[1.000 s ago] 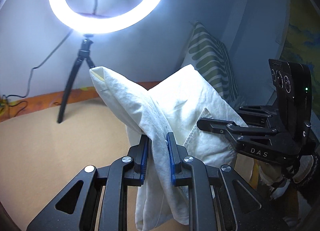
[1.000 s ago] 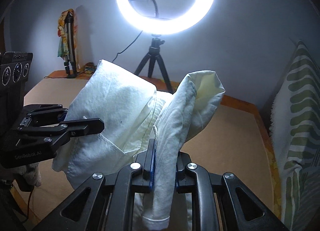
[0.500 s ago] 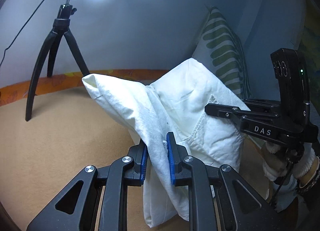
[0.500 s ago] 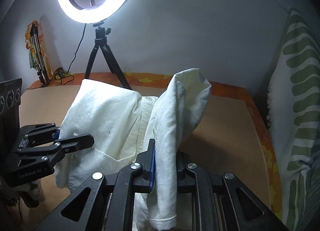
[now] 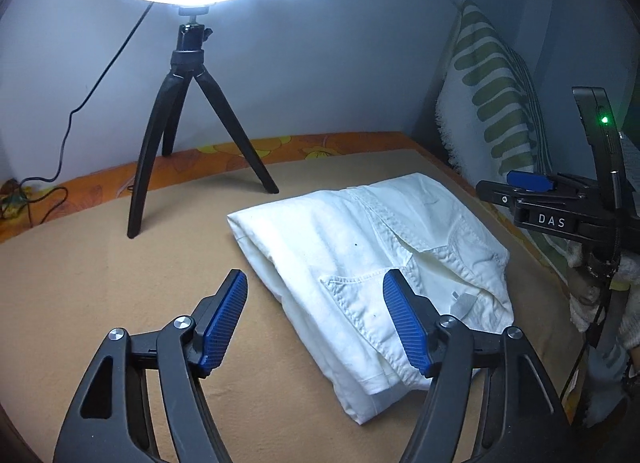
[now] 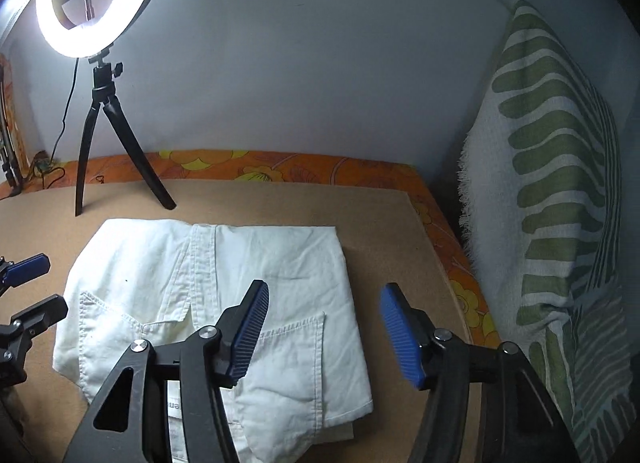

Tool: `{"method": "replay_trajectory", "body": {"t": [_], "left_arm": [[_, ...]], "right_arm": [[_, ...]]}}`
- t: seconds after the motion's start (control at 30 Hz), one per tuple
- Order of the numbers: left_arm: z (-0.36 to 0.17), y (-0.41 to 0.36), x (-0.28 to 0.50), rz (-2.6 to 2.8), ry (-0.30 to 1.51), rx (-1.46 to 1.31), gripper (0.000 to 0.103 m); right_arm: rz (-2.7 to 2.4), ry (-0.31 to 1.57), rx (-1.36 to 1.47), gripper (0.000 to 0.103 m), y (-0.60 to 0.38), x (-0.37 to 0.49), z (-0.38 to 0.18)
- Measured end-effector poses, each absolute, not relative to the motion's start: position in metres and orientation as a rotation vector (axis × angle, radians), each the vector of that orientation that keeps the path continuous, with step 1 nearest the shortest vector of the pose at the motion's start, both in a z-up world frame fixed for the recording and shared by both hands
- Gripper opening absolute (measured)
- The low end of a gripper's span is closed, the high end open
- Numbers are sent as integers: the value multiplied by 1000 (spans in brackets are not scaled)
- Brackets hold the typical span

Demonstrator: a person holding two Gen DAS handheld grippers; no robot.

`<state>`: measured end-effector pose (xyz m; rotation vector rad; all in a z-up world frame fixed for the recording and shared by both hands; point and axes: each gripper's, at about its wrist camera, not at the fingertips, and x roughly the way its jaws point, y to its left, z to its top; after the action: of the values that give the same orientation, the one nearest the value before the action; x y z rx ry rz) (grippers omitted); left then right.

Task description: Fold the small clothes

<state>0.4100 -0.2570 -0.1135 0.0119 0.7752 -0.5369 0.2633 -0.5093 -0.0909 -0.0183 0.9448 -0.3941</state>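
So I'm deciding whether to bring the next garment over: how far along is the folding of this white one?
Mostly done, it seems: the white shirt lies folded in a flat bundle on the tan board, pockets up. In hand: nothing; the left gripper and right gripper are opening, no cloth between their fingers. Left: perhaps one more fold or tidying the loose bottom edge.

The left hand-held gripper (image 5: 316, 319) points forward and downward, its jaws opening, the blue ribbed pads (image 5: 224, 323) spread apart with nothing pressed between them. The right hand-held gripper (image 6: 324, 333) tilts down likewise, jaws opening, pads clear of any grip. A hand in pale cloth (image 5: 600, 275) shows behind the right one.
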Motion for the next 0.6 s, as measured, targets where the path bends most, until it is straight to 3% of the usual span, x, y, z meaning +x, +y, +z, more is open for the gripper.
{"method": "replay_trajectory", "body": {"t": [0.23, 0.6], "left_arm": [[-96, -252, 389, -547, 744, 45, 79], [-63, -228, 339, -564, 707, 43, 79]], "right_arm": [[-417, 908, -19, 85, -497, 244, -70], [-434, 854, -7, 91, -459, 203, -33]]}}
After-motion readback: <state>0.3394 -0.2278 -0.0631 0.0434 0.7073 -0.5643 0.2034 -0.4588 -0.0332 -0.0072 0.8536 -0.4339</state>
